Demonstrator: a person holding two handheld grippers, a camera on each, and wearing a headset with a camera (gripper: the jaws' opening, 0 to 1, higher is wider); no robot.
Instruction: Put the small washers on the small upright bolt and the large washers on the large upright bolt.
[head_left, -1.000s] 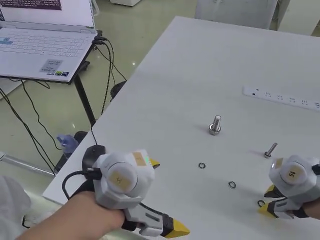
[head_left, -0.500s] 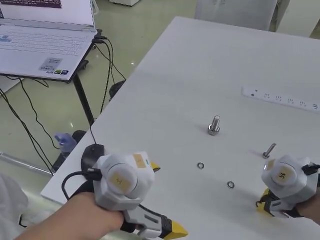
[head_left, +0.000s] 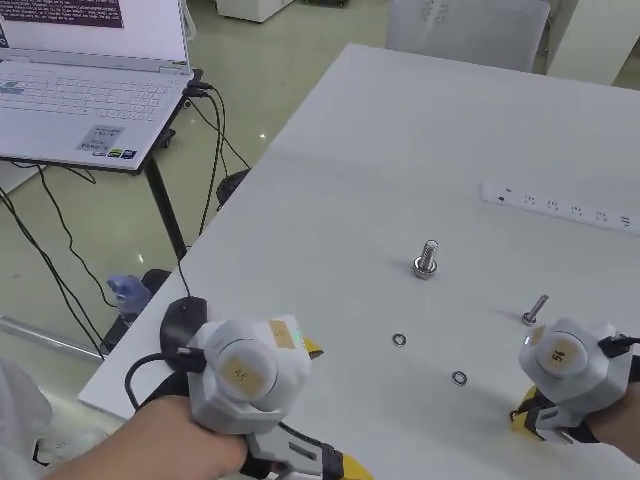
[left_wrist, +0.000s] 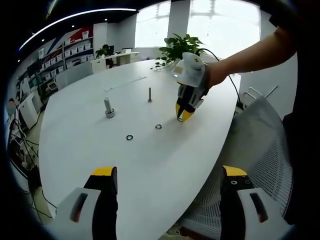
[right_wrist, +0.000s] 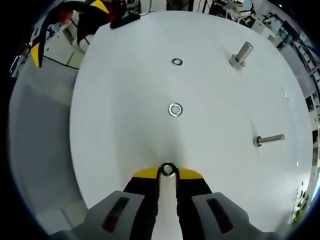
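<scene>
Right gripper view: right hand-held gripper is closed on a washer against the white table. Left hand-held gripper is wide open, holding nothing.

White workbench, open laptop on side stand, glossy floor, bright windows, potted plant

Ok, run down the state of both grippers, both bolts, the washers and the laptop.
Left gripper: open, holding nothing.
Right gripper: shut on a washer, tips at the table.
Large bolt: upright.
Small bolt: upright.
Loose washer: flat on the table.
Second loose washer: flat on the table.
Laptop: open, screen lit.
</scene>
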